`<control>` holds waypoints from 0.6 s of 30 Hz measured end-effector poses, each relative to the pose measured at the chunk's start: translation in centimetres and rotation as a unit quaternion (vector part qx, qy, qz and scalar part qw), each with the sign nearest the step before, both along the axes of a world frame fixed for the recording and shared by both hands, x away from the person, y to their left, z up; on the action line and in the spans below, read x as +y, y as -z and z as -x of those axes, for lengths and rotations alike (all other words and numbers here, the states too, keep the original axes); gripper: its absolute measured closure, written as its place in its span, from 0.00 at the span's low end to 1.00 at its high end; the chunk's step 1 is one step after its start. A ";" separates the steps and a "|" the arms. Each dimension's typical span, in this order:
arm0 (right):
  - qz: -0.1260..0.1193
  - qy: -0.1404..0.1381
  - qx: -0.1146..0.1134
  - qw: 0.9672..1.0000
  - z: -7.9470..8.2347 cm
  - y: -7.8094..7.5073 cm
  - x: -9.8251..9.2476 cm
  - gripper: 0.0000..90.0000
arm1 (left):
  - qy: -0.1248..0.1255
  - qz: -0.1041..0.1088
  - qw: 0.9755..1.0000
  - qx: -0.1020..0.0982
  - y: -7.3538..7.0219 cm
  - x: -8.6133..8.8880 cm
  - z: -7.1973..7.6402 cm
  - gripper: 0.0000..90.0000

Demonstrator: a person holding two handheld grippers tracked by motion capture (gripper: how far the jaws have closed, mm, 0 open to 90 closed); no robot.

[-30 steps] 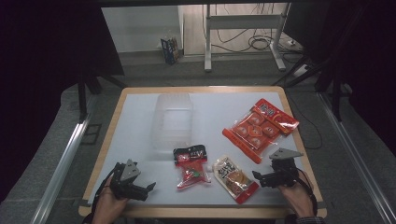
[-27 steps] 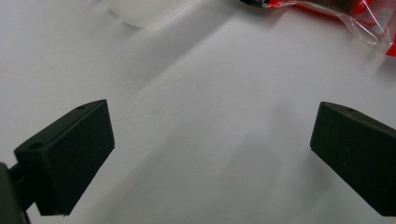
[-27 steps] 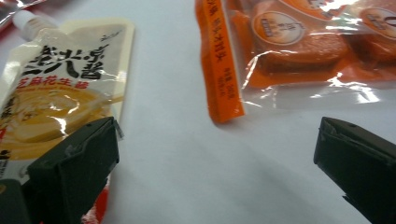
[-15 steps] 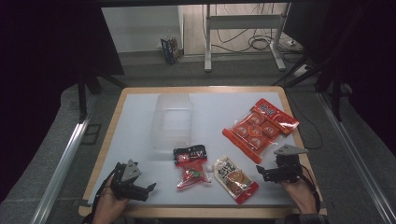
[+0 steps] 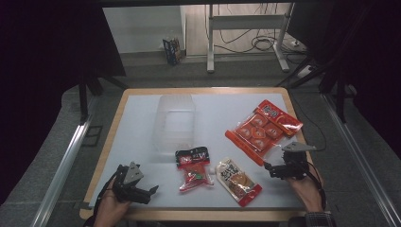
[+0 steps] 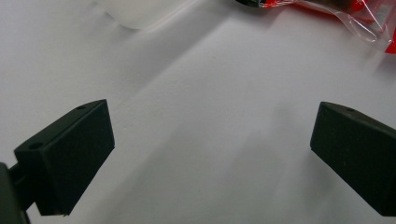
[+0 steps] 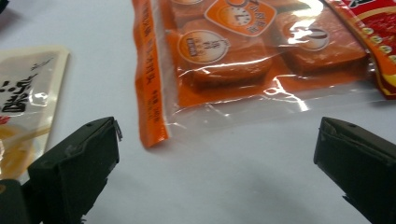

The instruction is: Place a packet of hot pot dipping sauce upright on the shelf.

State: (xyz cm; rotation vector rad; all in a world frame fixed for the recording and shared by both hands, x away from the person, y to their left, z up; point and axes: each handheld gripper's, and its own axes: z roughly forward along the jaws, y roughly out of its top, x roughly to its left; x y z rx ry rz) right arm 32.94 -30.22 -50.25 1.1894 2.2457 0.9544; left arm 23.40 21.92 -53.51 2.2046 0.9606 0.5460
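Your clear plastic container (image 5: 175, 124) stands on the white table (image 5: 142, 118) toward the far left, and nothing can be made out inside it. Just in front of it lies a small black-topped red packet (image 5: 193, 166), with a beige-and-red pouch (image 5: 238, 180) beside it to the right. The large orange bag (image 5: 261, 132) lies at the right of the table; through its clear film you see separate brown blocks in orange-labelled wrappers, and a red header strip runs along its far end.

Your right tongs (image 5: 273, 169) sit just short of the orange bag's near corner, jaws wide apart and holding nothing; in the right gripper view the orange bag (image 7: 261, 60) lies just ahead between the jaws, and the pouch (image 7: 25, 98) at the left shows black characters too cut off to read. The round labels on the blocks are too blurred to read.

Your left tongs (image 5: 150, 192) rest at the near left of the table, jaws likewise spread over bare surface, well apart from the packets.
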 end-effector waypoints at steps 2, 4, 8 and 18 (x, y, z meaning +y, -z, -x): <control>0.000 0.003 -0.001 1.000 -0.2 0.0 -0.2 0.00 | 0.000 -0.001 1.000 0.000 0.0 0.0 0.0 0.00; 0.001 0.004 -0.001 1.000 -0.4 0.0 -0.3 0.00 | 0.000 -0.002 1.000 0.000 0.0 0.0 0.0 0.00; 0.007 0.011 -0.002 1.000 -1.0 0.0 -0.8 0.00 | 0.000 -0.002 1.000 0.001 0.0 0.0 0.0 0.00; -0.008 0.021 0.003 1.000 -2.2 -0.1 -1.4 0.06 | 0.003 -0.006 1.000 0.003 0.1 -0.1 -0.1 0.00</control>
